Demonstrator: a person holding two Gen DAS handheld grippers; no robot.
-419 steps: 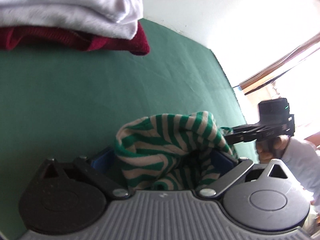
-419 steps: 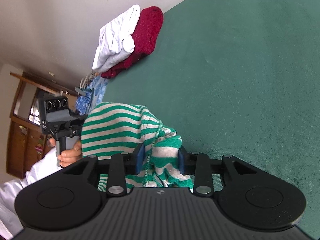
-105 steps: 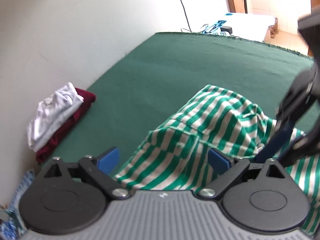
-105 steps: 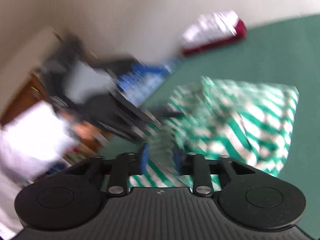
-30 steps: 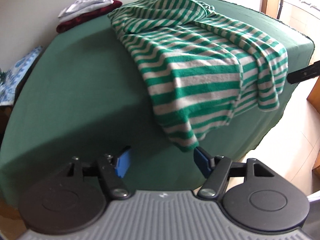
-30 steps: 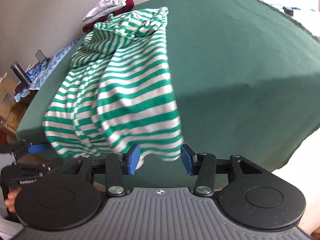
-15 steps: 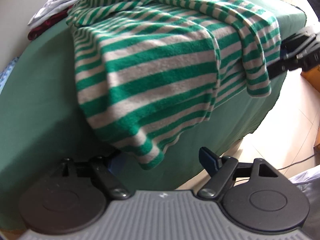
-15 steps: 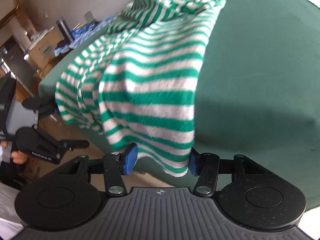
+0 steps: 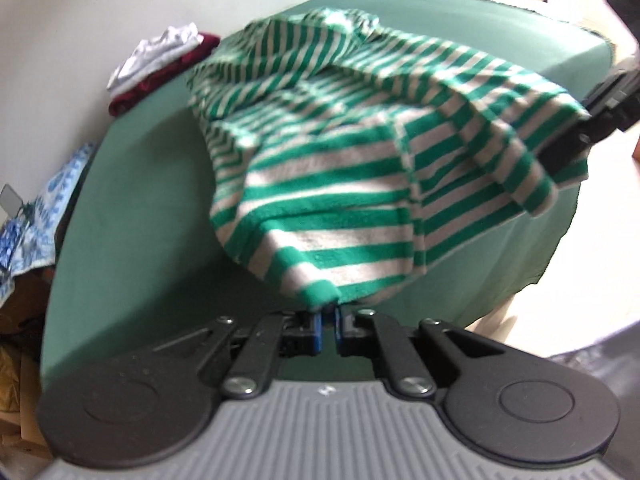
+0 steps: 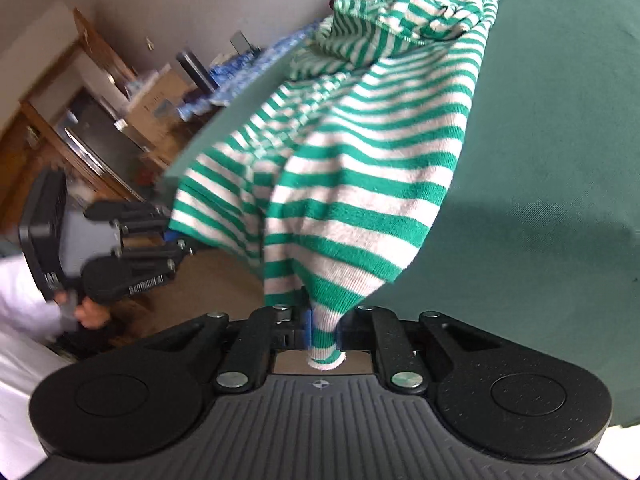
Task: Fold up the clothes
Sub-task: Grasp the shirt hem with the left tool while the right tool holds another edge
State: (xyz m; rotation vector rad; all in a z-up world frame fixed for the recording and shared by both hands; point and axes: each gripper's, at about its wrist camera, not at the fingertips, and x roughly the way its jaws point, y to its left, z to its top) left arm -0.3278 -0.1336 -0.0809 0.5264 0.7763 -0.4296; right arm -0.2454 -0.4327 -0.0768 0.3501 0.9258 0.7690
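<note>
The green-and-white striped sweater (image 9: pixel 360 152) lies on the green-covered table (image 9: pixel 132 208), its lower part draped over the near edge. Its long axis runs from that hanging hem back across the top toward the wall, where the bunched upper end (image 10: pixel 420 12) rests on the cloth.

The left gripper (image 9: pixel 327 326) is closing its jaws on one bottom corner of the hem; the green edge sits just at the tips of the blue pads, nearly together. The right gripper (image 10: pixel 323 334) is also closing, with the other bottom corner gathered into a narrow tuck between its pads and a small tail poking out below. In the right wrist view the left gripper appears at the far side of the hem, held by a hand (image 10: pixel 90 314) beside a white sleeve (image 10: pixel 24 300).

Beyond the sweater's far end, near the wall, sits a folded stack: a white garment (image 9: pixel 160 50) on a dark red one (image 9: pixel 156 80). Off the table's left side lie a blue patterned cloth (image 9: pixel 40 204), cardboard boxes (image 10: pixel 160 108) and wooden furniture (image 10: pixel 44 136).
</note>
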